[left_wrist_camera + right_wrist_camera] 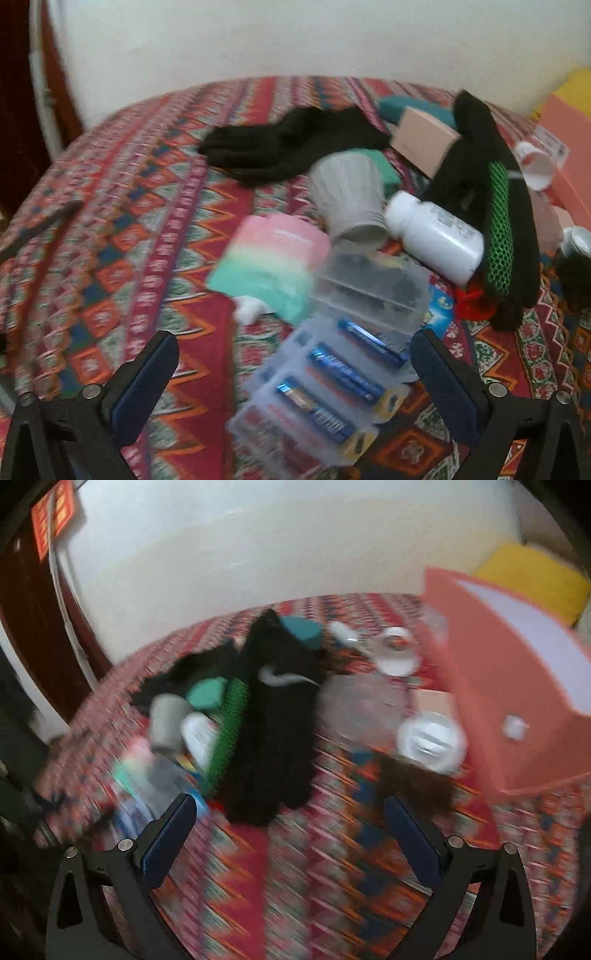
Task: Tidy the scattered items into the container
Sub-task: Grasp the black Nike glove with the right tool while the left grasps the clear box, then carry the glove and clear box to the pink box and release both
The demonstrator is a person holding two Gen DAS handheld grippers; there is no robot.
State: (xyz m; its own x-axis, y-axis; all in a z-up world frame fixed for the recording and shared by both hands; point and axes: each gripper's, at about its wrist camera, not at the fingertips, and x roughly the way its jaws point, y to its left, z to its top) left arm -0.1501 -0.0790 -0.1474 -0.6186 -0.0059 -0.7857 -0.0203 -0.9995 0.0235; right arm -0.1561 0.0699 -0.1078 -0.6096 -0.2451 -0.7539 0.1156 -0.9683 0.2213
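Note:
Scattered items lie on a patterned cloth. In the left wrist view, a blister pack of blue batteries (332, 387) lies between my open left gripper (293, 349) fingers, below them. Beyond it are a clear plastic case (373, 284), a pink-green pouch (269, 258), a grey cup (351, 195) on its side, a white bottle (436, 236), and black gloves (295, 144). In the blurred right wrist view, my right gripper (290, 814) is open and empty above the cloth, near a black garment (273, 731). The orange box (517, 686) stands at the right.
A pink carton (424, 142) and teal item (413, 105) lie at the back. White lids or cups (430, 740) and a clear dish (397, 651) sit beside the orange box. A yellow object (532, 579) is behind it. A white wall bounds the far side.

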